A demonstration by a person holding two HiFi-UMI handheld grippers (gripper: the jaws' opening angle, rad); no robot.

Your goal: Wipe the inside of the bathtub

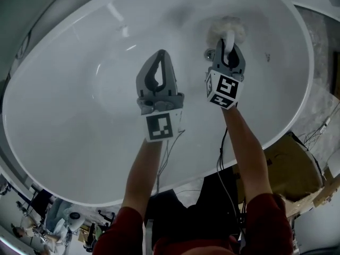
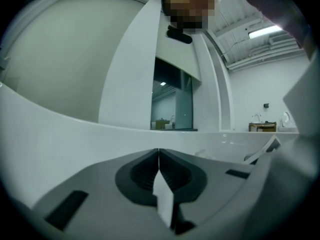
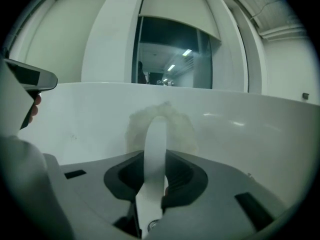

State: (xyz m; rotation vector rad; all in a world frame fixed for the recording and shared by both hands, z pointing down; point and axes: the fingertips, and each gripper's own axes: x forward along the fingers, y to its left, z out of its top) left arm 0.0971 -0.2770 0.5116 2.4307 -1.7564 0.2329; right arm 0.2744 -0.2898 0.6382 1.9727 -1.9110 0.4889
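Setting: white oval bathtub, seen steeply from above. Its long axis runs from the lower left to the upper right of the head view.

Left gripper: hangs over the middle of the tub floor, jaws pressed together, nothing between them.

Right gripper: further in. Jaws pinch the white handle of a fluffy pad. The handle runs straight out along the jaws. The pad sits just past the jaw tips against the far tub wall, near the upper right end.

Judgement: most of the bare inner surface lies to the left of the pad and nearer the person. The next stroke probably sweeps that way along the long axis. Only the right gripper is placed to do the wiping.
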